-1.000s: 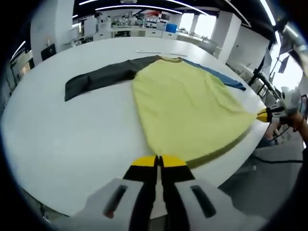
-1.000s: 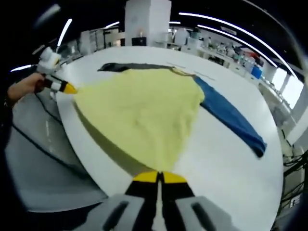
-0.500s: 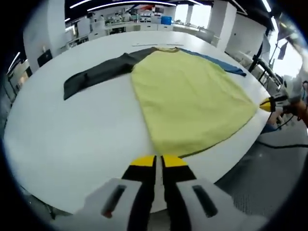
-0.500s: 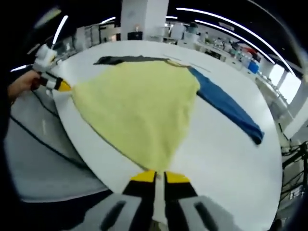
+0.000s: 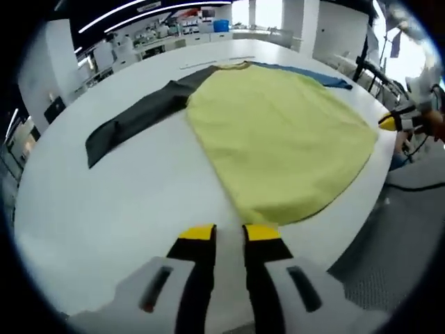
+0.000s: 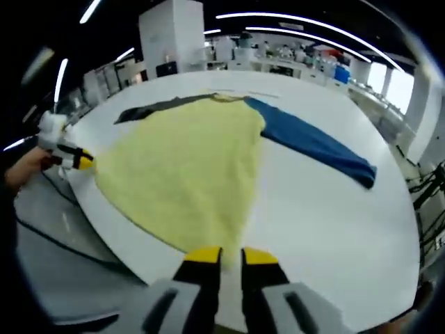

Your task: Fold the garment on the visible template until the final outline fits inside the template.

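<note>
L gripper (image 5: 228, 233) jaws slightly parted, holding nothing, just short of the garment's (image 5: 278, 136) hem. R gripper (image 6: 231, 256) same: small gap, empty, at the other hem corner. Garment lies flat on the round white table (image 5: 104, 209); yellow body nearest, dark sleeve (image 5: 139, 118) and blue sleeve (image 6: 313, 142) spread beyond. Looks like soft, light, limp knit, likely to drape and wrinkle; best pinched at hem corners or sleeve ends.
</note>
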The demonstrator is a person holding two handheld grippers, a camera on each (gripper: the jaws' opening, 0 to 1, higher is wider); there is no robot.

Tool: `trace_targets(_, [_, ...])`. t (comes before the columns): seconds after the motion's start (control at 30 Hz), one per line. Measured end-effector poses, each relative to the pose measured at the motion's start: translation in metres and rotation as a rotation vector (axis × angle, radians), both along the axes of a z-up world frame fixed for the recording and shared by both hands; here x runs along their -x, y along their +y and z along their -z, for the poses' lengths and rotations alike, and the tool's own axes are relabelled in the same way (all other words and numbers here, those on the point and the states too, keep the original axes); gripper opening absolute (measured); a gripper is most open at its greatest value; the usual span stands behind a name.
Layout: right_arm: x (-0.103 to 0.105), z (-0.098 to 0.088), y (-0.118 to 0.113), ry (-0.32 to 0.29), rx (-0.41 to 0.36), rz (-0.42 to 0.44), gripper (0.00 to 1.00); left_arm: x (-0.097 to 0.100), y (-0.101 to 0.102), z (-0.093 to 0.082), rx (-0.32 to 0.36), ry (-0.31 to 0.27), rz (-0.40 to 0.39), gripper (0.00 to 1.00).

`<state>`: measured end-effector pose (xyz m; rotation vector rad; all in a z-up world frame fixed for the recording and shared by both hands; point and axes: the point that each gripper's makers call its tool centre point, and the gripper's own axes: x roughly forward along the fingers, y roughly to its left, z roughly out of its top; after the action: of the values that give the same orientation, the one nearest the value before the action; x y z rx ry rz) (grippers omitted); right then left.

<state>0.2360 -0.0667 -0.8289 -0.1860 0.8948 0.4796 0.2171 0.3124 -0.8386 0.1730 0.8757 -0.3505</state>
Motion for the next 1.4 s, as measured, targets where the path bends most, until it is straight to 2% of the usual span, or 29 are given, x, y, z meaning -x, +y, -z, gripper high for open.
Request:
trace_targets(0.1, [-0.001, 0.002, 0.003, 0.008, -0.002, -0.002, 0.06, -0.002, -0.005, -0.002, 0.018, -0.015, 0.007, 0.14])
trace_targets(0.2, [-0.003, 0.003, 0.007, 0.013, 0.003, -0.013, 0.05, -0.005, -0.014, -0.003, 0.071, -0.025, -0.001, 0.13])
trace_targets(0.37, [-0.003, 0.003, 0.012, 0.015, 0.002, -0.020, 0.05, -0.008, -0.019, 0.003, 0.114, -0.007, -0.029, 0.13])
trace_targets(0.53, [-0.002, 0.005, 0.007, 0.021, 0.005, -0.009, 0.05, -0.019, -0.032, -0.009, 0.209, -0.042, -0.077, 0.12])
trace_targets(0.63, [0.001, 0.007, 0.007, 0.034, 0.006, -0.003, 0.05, -0.027, -0.037, -0.010, 0.225, -0.048, -0.095, 0.10])
trace_targets(0.8, [0.002, 0.008, 0.007, 0.040, 0.004, -0.002, 0.05, -0.038, -0.040, -0.013, 0.219, -0.066, -0.113, 0.09])
trace_targets(0.93, [0.002, 0.008, 0.006, 0.043, 0.008, 0.001, 0.04, -0.047, -0.052, -0.018, 0.231, -0.084, -0.086, 0.09])
trace_targets(1.03, [0.002, 0.009, 0.004, 0.048, 0.007, 0.007, 0.04, -0.050, -0.057, -0.016, 0.182, -0.084, -0.059, 0.08])
trace_targets(1.1, [0.003, 0.009, 0.002, 0.050, 0.007, 0.010, 0.04, -0.054, -0.057, -0.014, 0.177, -0.079, -0.054, 0.08])
trace_targets(1.23, [0.003, 0.009, 0.001, 0.052, 0.005, 0.019, 0.04, -0.054, -0.056, -0.004, 0.121, -0.052, -0.039, 0.07])
trace_targets(1.33, [0.003, 0.008, 0.000, 0.050, 0.001, 0.021, 0.04, -0.052, -0.057, -0.002, 0.123, -0.043, -0.031, 0.06])
trace_targets(1.4, [0.003, 0.009, -0.001, 0.051, 0.004, 0.020, 0.04, -0.051, -0.064, -0.008, 0.136, -0.053, -0.018, 0.05])
